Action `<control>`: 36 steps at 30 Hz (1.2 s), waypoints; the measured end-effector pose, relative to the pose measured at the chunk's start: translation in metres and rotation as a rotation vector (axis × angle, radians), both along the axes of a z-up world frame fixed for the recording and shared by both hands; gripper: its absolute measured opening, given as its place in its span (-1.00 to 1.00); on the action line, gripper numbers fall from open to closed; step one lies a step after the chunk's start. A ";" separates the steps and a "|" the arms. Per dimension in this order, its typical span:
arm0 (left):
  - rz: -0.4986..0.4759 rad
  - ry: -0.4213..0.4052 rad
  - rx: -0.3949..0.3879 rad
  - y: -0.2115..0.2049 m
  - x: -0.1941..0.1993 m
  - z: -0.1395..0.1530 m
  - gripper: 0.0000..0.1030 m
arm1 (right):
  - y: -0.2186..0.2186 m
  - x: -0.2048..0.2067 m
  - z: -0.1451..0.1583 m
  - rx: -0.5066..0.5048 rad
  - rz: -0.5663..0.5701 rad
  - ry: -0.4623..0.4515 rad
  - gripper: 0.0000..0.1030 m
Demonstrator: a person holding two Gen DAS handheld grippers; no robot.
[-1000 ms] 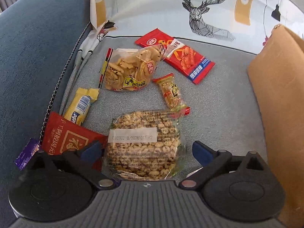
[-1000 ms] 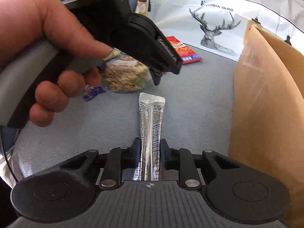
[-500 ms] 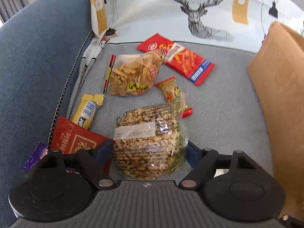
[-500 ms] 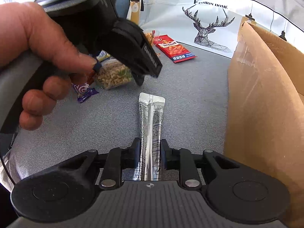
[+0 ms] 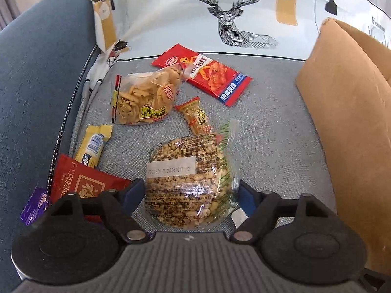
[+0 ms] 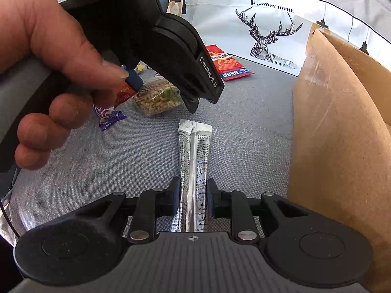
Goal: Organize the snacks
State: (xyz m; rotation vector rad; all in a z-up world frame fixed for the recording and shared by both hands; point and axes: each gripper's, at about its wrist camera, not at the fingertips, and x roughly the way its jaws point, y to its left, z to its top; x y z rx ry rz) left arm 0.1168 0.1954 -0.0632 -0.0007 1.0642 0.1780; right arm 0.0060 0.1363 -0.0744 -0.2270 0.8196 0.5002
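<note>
A clear bag of peanuts [image 5: 185, 171] lies on the grey sofa seat [image 5: 268, 127], between the blue pads of my left gripper [image 5: 189, 193]. Both pads touch the bag's sides and pinch it in; the jaws are opening slightly. In the right wrist view the same bag of peanuts [image 6: 156, 97] sits under the left gripper [image 6: 162, 92], which a hand [image 6: 48, 73] holds. My right gripper [image 6: 193, 195] is shut on a long silver sachet [image 6: 194, 151] that sticks out forward over the seat.
A brown cardboard box [image 5: 342, 122] stands at the right. Behind the peanuts lie a cracker bag [image 5: 144, 97], a red snack packet [image 5: 207, 73] and a small orange packet [image 5: 198, 117]. A yellow bar [image 5: 92, 144], a red pouch [image 5: 80, 183] and a purple candy [image 5: 34, 205] lie left.
The left jaws came in from wide open onto the sides of the peanut bag, and the bag now looks narrower. The right gripper and its sachet have not moved.
</note>
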 end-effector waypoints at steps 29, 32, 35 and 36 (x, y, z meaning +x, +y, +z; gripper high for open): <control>0.060 -0.062 -0.082 0.016 -0.004 0.014 0.38 | -0.002 -0.003 0.004 0.019 -0.025 -0.033 -0.56; 0.117 -0.103 -0.128 0.026 -0.007 0.019 0.50 | -0.003 0.000 0.003 0.011 -0.029 -0.022 -0.56; 0.199 -0.144 -0.194 0.041 -0.009 0.023 0.57 | -0.002 -0.001 0.002 0.006 -0.032 -0.016 -0.56; 0.221 -0.149 -0.215 0.045 -0.009 0.023 0.58 | -0.002 -0.001 0.002 0.007 -0.032 -0.013 -0.56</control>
